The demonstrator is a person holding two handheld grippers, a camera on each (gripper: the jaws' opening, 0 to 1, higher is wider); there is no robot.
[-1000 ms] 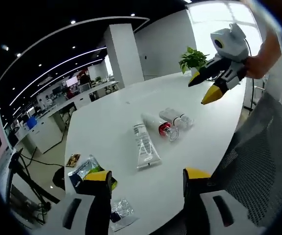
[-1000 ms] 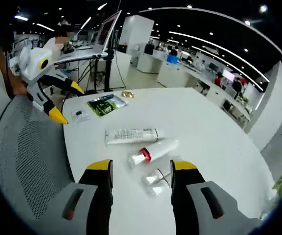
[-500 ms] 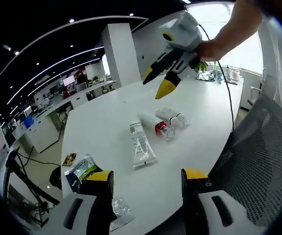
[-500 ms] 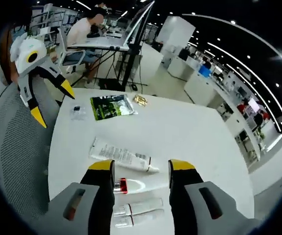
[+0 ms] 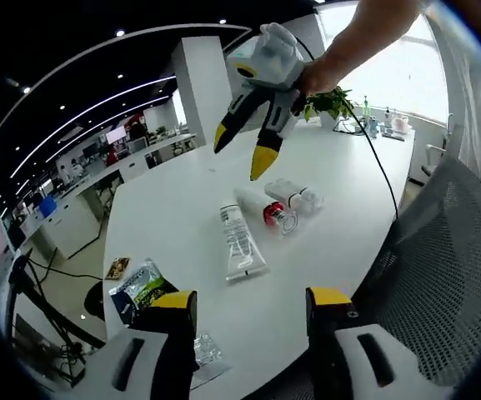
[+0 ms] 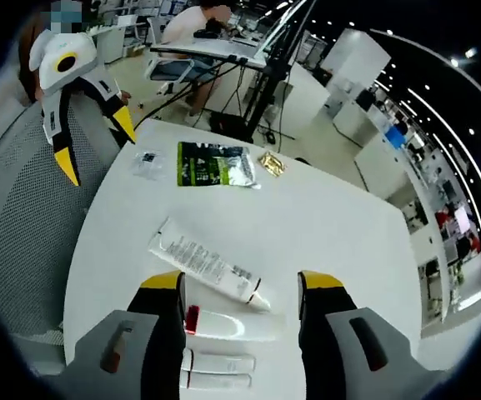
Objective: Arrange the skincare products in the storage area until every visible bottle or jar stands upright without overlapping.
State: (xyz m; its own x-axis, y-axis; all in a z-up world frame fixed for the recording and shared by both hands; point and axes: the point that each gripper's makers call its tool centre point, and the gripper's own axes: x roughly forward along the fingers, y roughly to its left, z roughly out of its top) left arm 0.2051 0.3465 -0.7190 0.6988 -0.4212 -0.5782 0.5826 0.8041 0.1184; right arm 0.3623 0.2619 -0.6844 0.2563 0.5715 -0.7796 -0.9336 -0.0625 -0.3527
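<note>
Three kinds of skincare products lie flat on the white table [image 5: 182,200]: a long white tube [image 5: 240,242] [image 6: 202,267], a tube with a red cap [image 5: 269,210] [image 6: 223,323], and two slim clear tubes [image 5: 298,196] [image 6: 219,371] side by side. My right gripper [image 5: 240,152] hangs open above the red-capped tube, held by a hand, touching nothing. In its own view the right gripper [image 6: 242,287] frames the white tube's end. My left gripper [image 5: 248,304] [image 6: 98,150] is open and empty, at the table's near edge by the chair.
A green sachet [image 5: 140,287] [image 6: 215,164], a small gold sachet [image 6: 272,162] and a clear packet [image 5: 207,354] [image 6: 148,160] lie near the table's end. A grey mesh chair [image 5: 440,267] [image 6: 23,225] stands against the edge. A potted plant [image 5: 328,102] sits far back.
The right gripper has swung from the far side to above the lying tubes, looking down on them more steeply. The products and the left gripper have stayed put.
</note>
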